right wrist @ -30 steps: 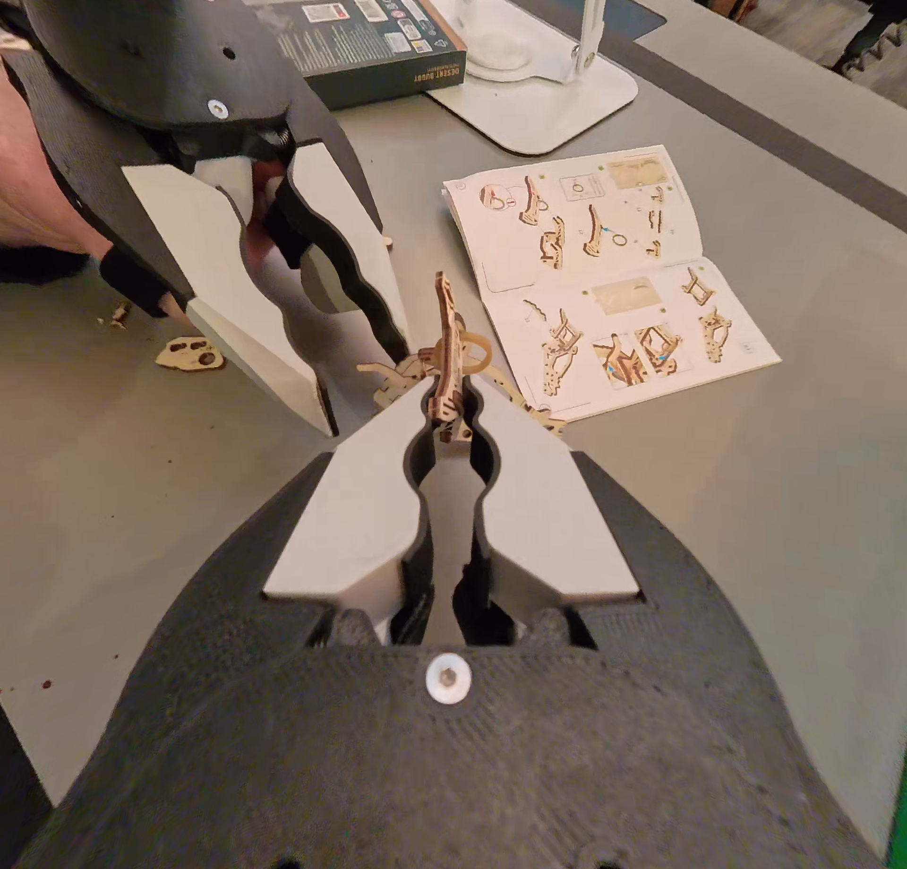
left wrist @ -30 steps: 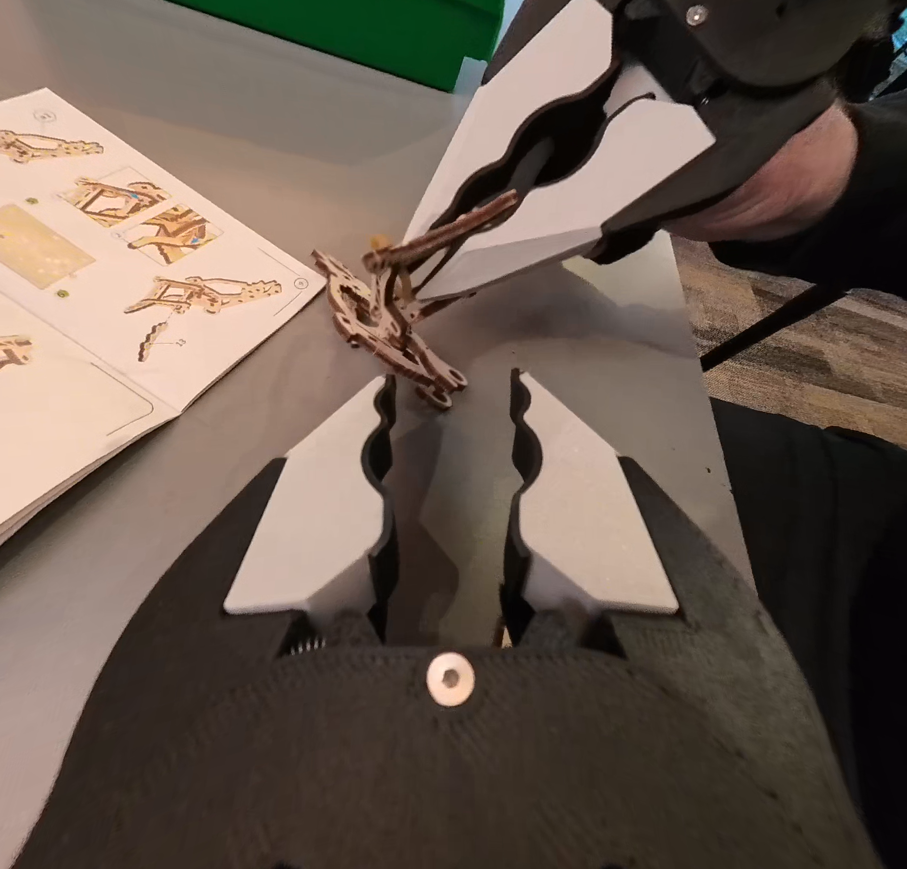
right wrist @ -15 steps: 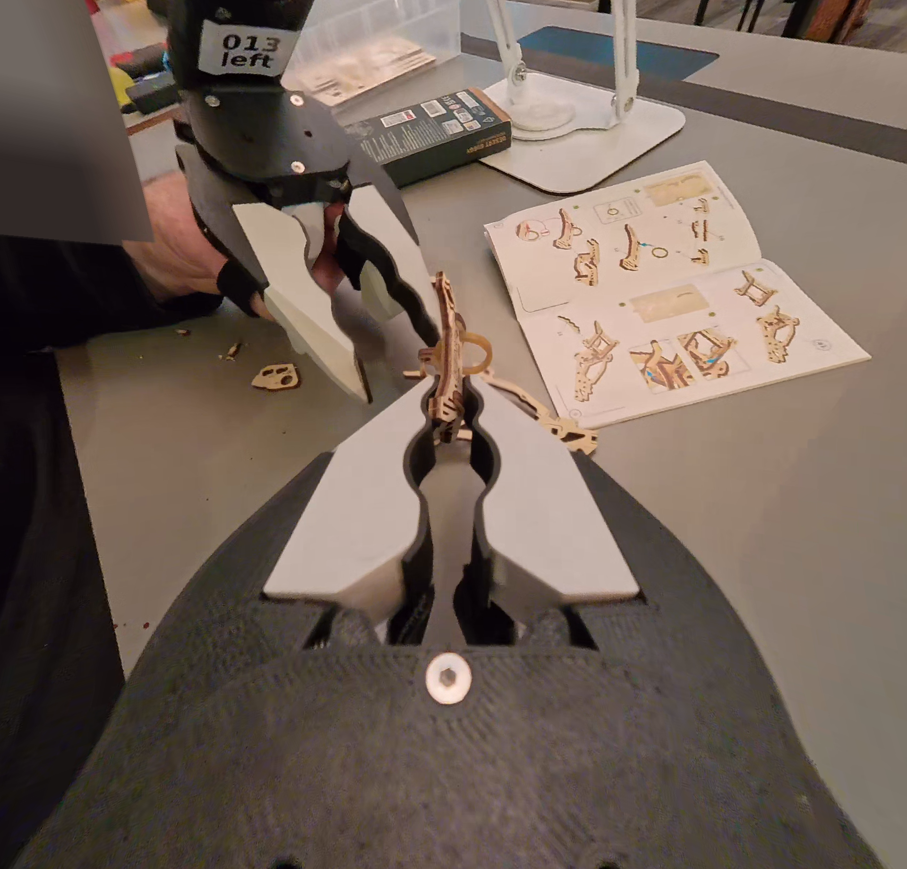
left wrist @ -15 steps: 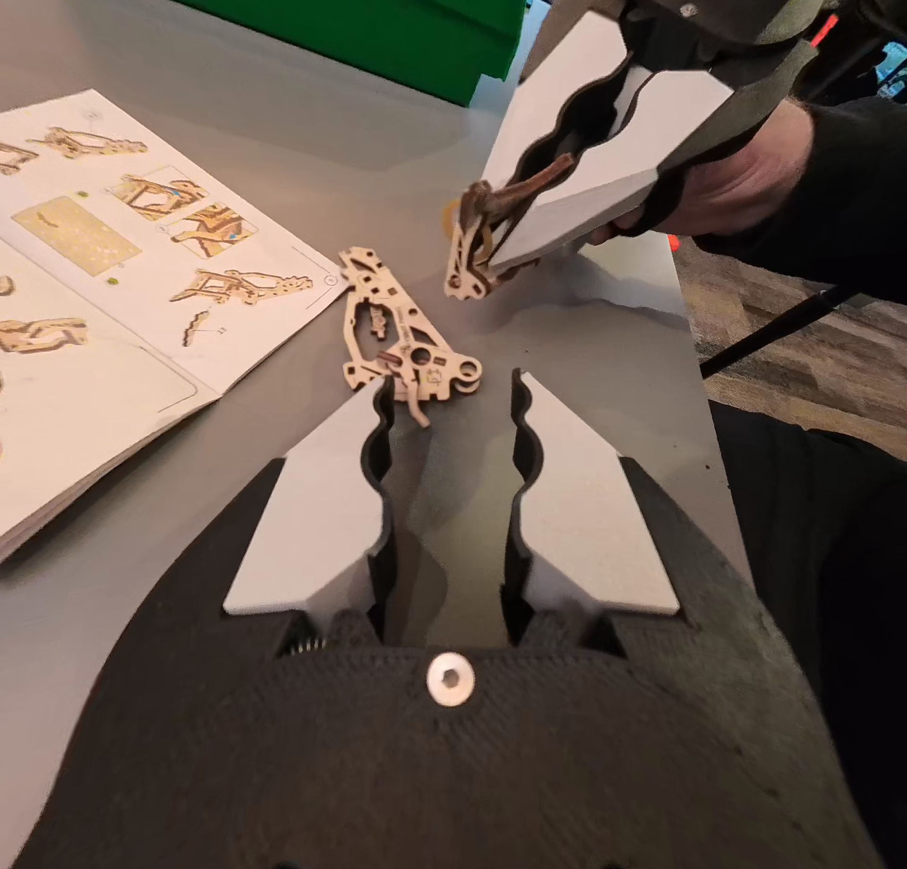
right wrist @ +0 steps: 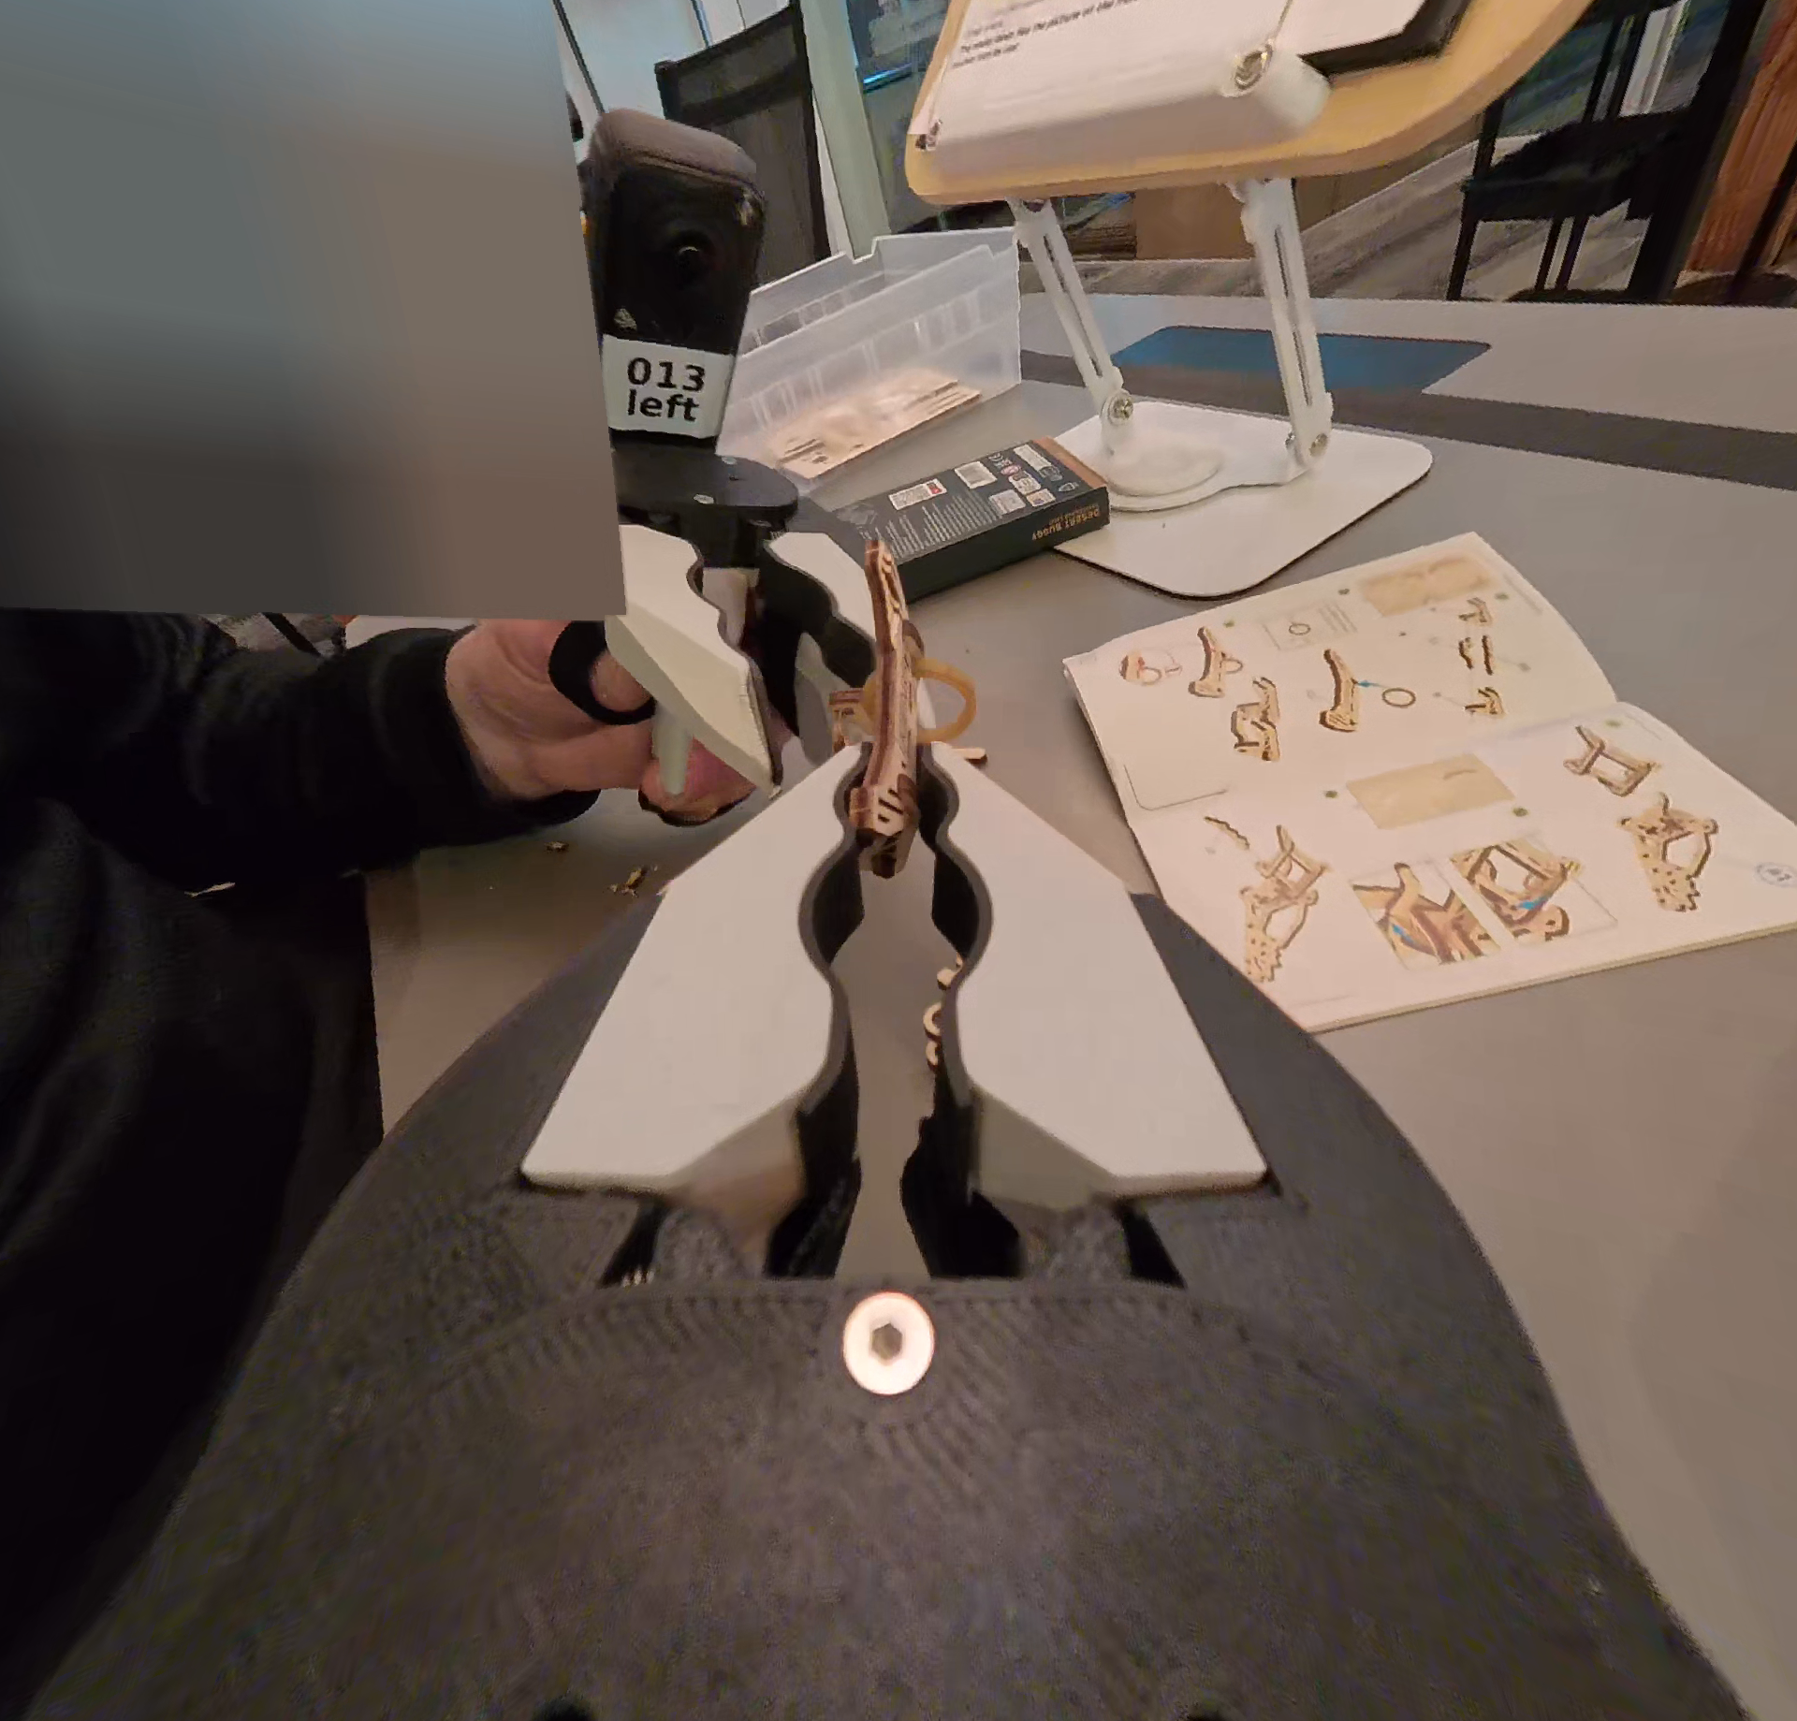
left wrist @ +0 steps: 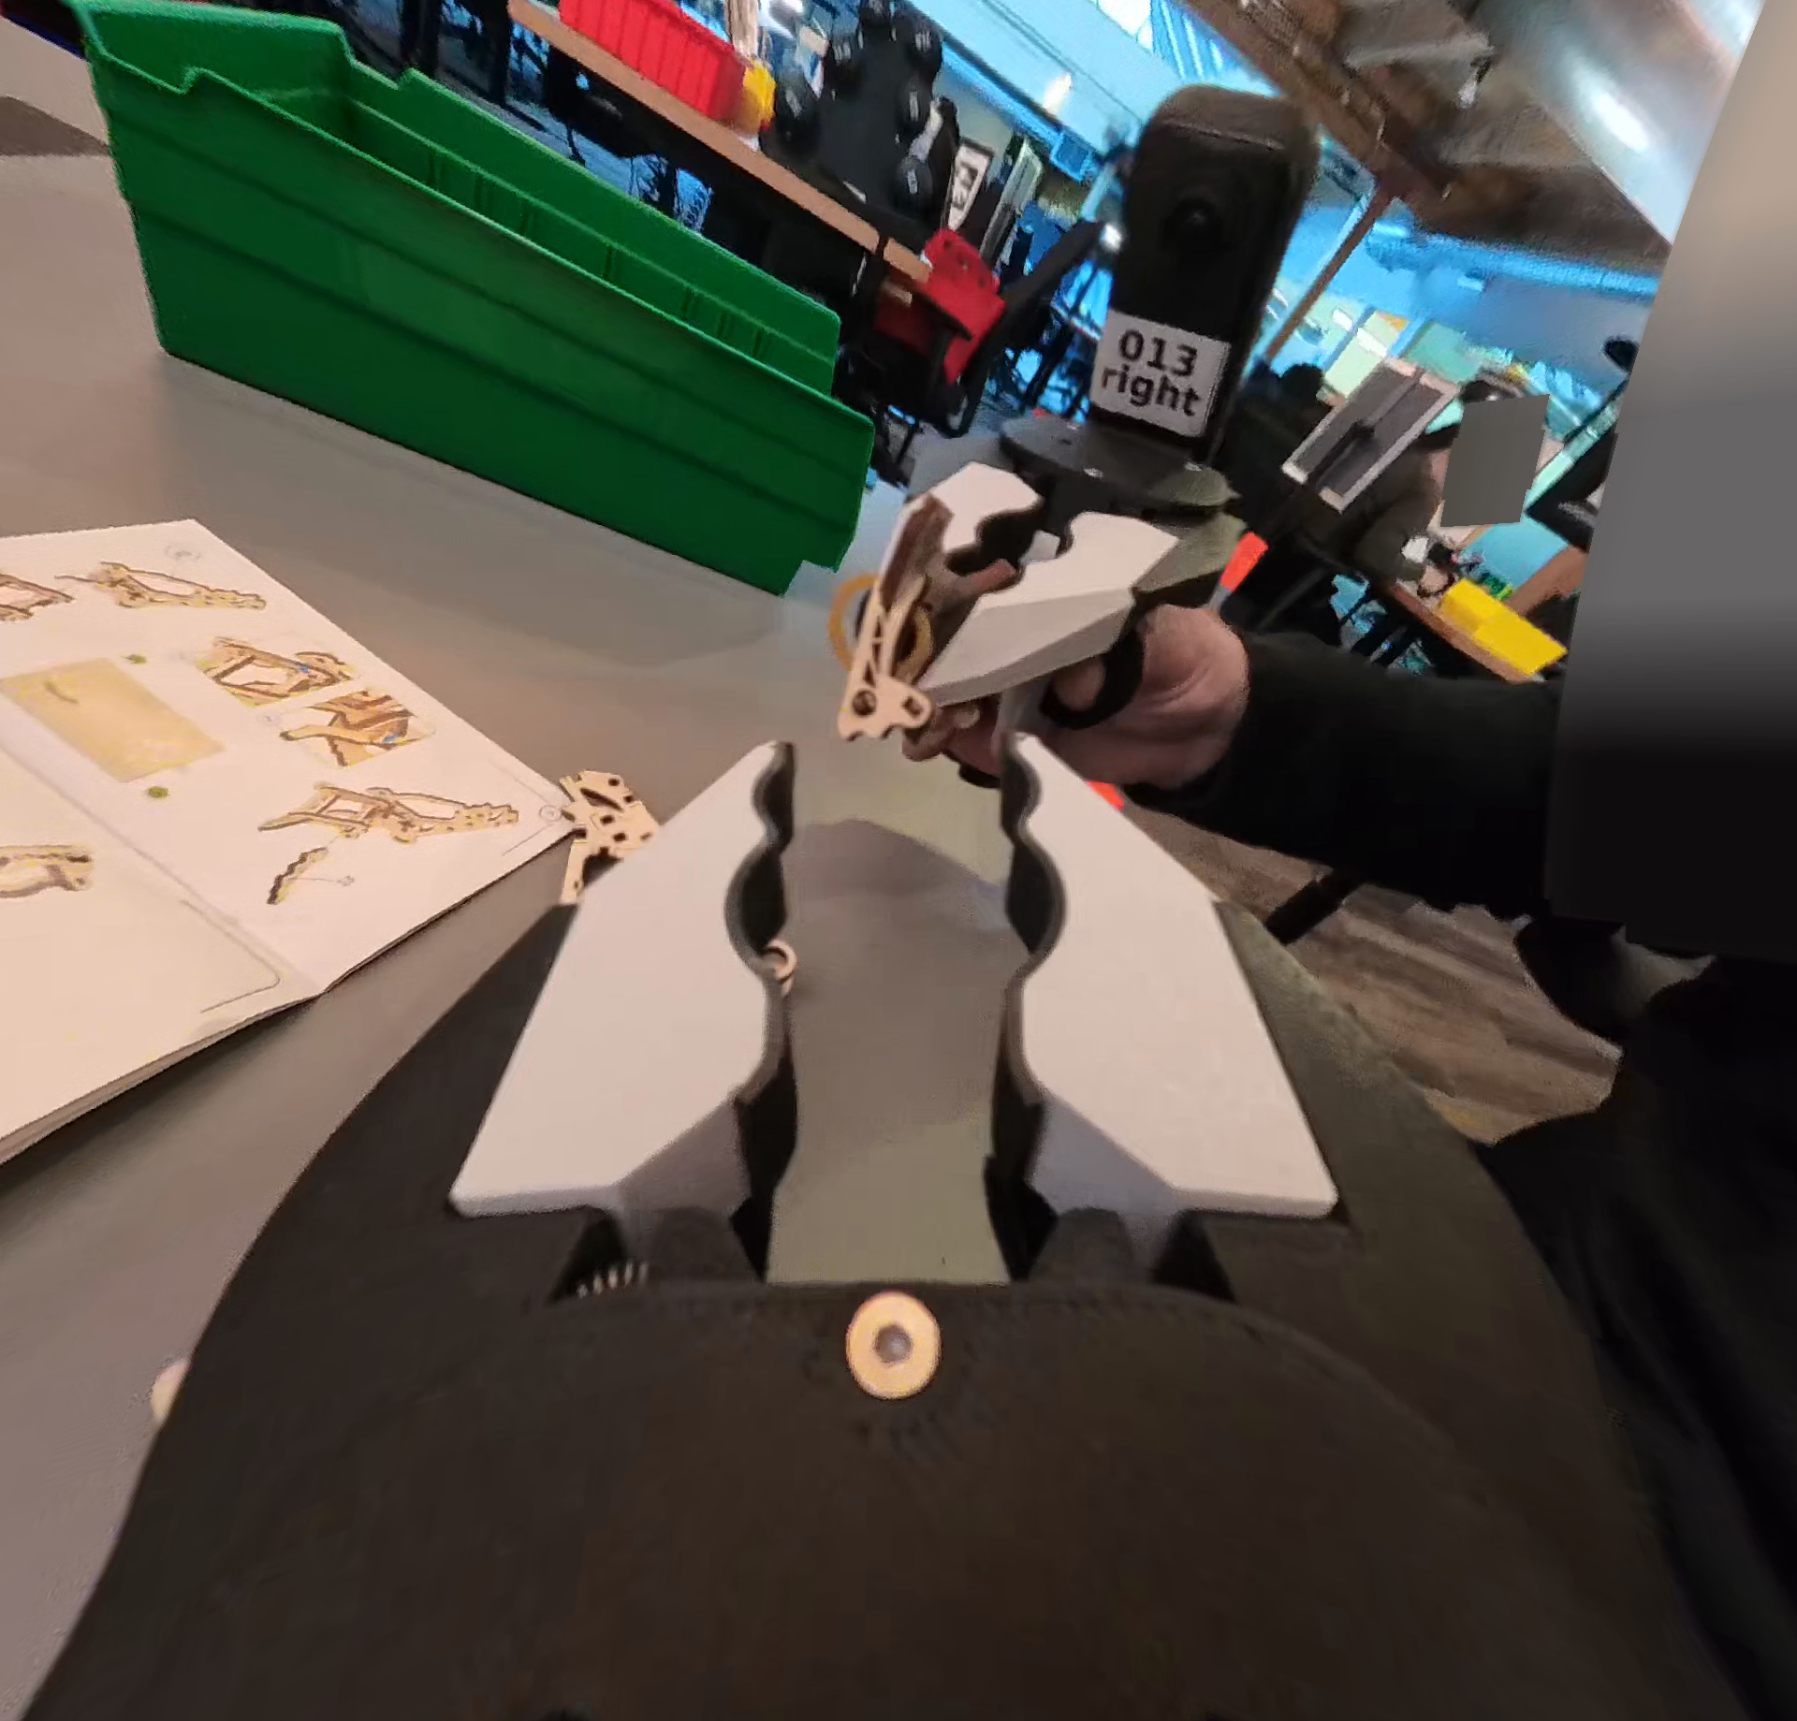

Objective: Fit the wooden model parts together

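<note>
My right gripper [right wrist: 890, 768] is shut on a thin, edge-on wooden model part [right wrist: 883, 702] with a rubber band loop [right wrist: 948, 692], and holds it above the table. In the left wrist view the same gripper [left wrist: 924, 605] holds that part [left wrist: 880, 673] just beyond my left fingertips. My left gripper [left wrist: 895, 760] is open and empty; it also shows in the right wrist view [right wrist: 807, 702], close to the left of the held part. A second flat wooden part [left wrist: 603, 819] lies on the grey table beside the booklet, partly hidden by my left finger.
An open instruction booklet [left wrist: 194, 799] [right wrist: 1410, 780] lies flat on the table. Green bins [left wrist: 486, 313] stand behind it. A black box [right wrist: 972, 517], a clear plastic bin [right wrist: 875, 352] and a white stand [right wrist: 1245, 478] holding a board are farther off. Small wood scraps [right wrist: 632, 882] lie near the table's edge. My two grippers' fingertips are within a few centimetres of each other.
My right gripper has lifted its wooden part up and away from the flat part, which now lies on the table. Both grippers have risen and tilted up; the left stays open.
</note>
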Demonstrator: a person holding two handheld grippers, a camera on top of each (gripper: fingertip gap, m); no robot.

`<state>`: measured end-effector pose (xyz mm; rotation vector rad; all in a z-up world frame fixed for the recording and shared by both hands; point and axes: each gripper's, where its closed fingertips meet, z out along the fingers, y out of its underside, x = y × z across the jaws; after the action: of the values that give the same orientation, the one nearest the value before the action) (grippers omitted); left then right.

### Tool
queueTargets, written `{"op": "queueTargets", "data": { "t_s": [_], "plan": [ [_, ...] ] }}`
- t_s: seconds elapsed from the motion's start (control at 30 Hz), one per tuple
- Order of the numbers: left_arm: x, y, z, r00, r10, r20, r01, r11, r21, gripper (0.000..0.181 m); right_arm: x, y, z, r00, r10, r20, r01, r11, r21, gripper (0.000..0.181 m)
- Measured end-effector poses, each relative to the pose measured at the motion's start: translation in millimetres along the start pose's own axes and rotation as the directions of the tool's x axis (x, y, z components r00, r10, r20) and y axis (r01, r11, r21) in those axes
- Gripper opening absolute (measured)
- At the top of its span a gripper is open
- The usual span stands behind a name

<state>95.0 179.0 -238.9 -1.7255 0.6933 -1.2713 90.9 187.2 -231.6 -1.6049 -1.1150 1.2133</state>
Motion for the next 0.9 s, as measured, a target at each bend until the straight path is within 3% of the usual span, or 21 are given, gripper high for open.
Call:
{"op": "queueTargets", "data": {
  "t_s": [0.07, 0.3, 0.37, 0.47, 0.53, 0.6, 0.77, 0.9],
  "plan": [
    [-8, -1, -2, 0.997, 0.034, 0.07, -0.034, 0.999, 0.003, 0.05, -3, -2, 2, 1.0, -0.004, -0.004, 0.004, 1.0, -0.011, 0.005],
    [3, -10, -2, 0.979, 0.178, 0.099, -0.182, 0.983, 0.034, 0.03, -7, -7, 11, 0.995, 0.101, -0.016, -0.102, 0.995, -0.016, 0.005],
    [-3, -13, -6, 0.959, 0.222, 0.175, -0.231, 0.972, 0.036, 0.041, -7, -10, 12, 0.987, 0.159, -0.018, -0.159, 0.987, 0.008, 0.004],
    [-8, -16, -7, 0.852, 0.408, 0.328, -0.414, 0.909, -0.052, 0.056, -3, -19, 12, 0.956, 0.293, -0.012, -0.291, 0.953, 0.08, 0.004],
    [-9, -17, -7, 0.732, 0.545, 0.408, -0.536, 0.831, -0.148, 0.05, -3, -24, 12, 0.935, 0.355, -0.004, -0.351, 0.928, 0.124, 0.004],
    [-9, -16, -5, 0.657, 0.61, 0.443, -0.587, 0.782, -0.207, 0.047, -5, -27, 14, 0.922, 0.386, 0.012, -0.383, 0.912, 0.145, 0.004],
    [-13, -24, -9, 0.565, 0.643, 0.517, -0.61, 0.748, -0.262, 0.036, -6, -31, 17, 0.893, 0.449, 0.018, -0.443, 0.872, 0.207, 0.004],
    [-14, -24, -10, 0.548, 0.653, 0.523, -0.615, 0.738, -0.278, 0.034, -6, -33, 18, 0.865, 0.501, 0.03, -0.491, 0.833, 0.255, 0.004]
  ]
}}
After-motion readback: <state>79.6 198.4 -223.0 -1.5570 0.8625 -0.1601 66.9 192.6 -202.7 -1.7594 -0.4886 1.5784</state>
